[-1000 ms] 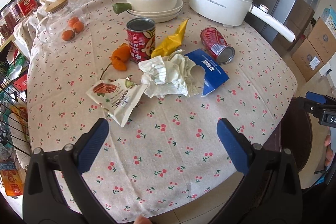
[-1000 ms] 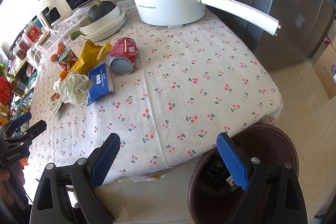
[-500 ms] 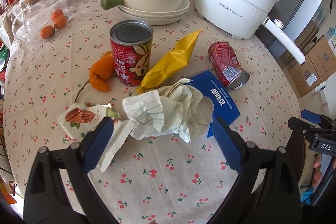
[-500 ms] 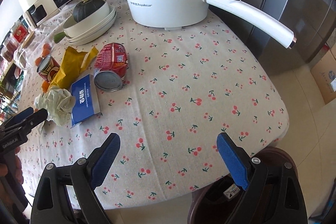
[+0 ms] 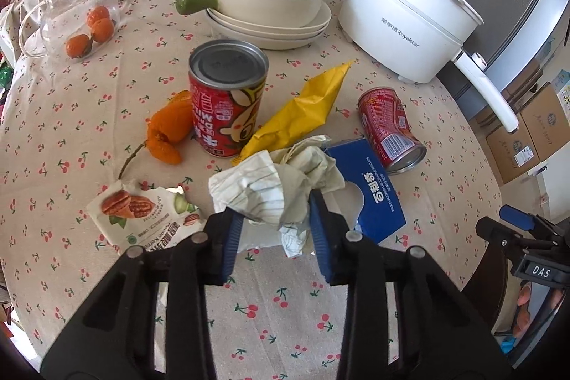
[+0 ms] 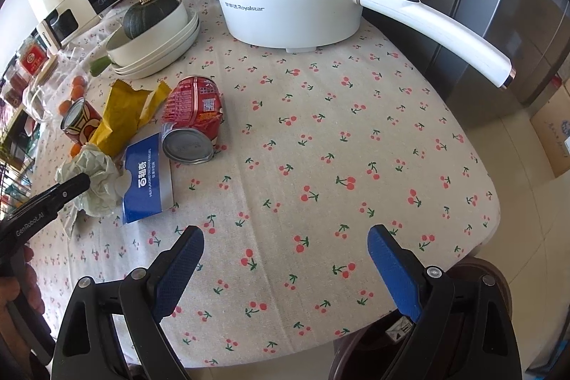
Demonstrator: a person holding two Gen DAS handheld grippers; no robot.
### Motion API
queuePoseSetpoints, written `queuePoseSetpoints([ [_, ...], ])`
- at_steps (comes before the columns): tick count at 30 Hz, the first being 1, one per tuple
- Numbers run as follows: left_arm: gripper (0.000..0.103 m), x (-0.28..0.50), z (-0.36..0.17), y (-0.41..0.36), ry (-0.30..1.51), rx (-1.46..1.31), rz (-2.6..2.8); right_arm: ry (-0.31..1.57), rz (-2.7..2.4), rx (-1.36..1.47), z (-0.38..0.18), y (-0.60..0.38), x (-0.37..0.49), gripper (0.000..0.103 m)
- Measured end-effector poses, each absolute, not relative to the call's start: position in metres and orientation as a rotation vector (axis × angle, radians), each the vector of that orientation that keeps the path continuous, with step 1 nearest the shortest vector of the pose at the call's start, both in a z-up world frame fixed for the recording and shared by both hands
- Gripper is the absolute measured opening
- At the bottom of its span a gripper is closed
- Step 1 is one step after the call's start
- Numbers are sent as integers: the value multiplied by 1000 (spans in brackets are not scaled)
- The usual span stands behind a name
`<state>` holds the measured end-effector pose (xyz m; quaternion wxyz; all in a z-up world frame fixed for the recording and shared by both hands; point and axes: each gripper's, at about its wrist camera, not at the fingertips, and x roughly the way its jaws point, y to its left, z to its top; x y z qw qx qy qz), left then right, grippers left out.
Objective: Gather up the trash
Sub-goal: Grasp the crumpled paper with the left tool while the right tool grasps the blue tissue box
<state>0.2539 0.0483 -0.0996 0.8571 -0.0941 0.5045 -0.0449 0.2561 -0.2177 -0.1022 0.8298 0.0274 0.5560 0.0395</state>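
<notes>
The crumpled white paper wad (image 5: 274, 191) is caught between the blue pads of the left tongs (image 5: 276, 227), whose jaws are closing on it; the wad lies on the cherry-print cloth of the surface (image 5: 285, 301). Just beside it are found the blue cardboard box (image 5: 370, 194), the torn nut snack wrapper (image 5: 142, 216), the yellow foil wrapper (image 5: 302, 109), the upright red tin can (image 5: 228, 98) and the red can on its side (image 5: 388, 130). The right tongs (image 6: 285, 259) are held spread wide over bare cloth, with nothing between them.
</notes>
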Motion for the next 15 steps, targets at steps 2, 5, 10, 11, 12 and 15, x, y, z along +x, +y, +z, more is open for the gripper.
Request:
queuePoseSetpoints([
  [2,38,248,-92,55,1045,-205,-97,1179,95,62,-103,-210,258,95],
  [5,38,238,-81,68,1026,-228,-94,1186,124,69,-108,-192,262,95],
  [10,38,222,-72,88,1011,-258,-88,1206,195,51,-122,-152,266,95],
  [11,38,220,-71,92,1010,-262,-84,1208,210,50,-124,-144,267,95],
  [12,38,218,-71,95,1011,-267,-79,1208,225,48,-126,-136,267,95],
  [15,38,212,-72,104,1016,-279,-69,1198,261,37,-131,-116,268,95],
])
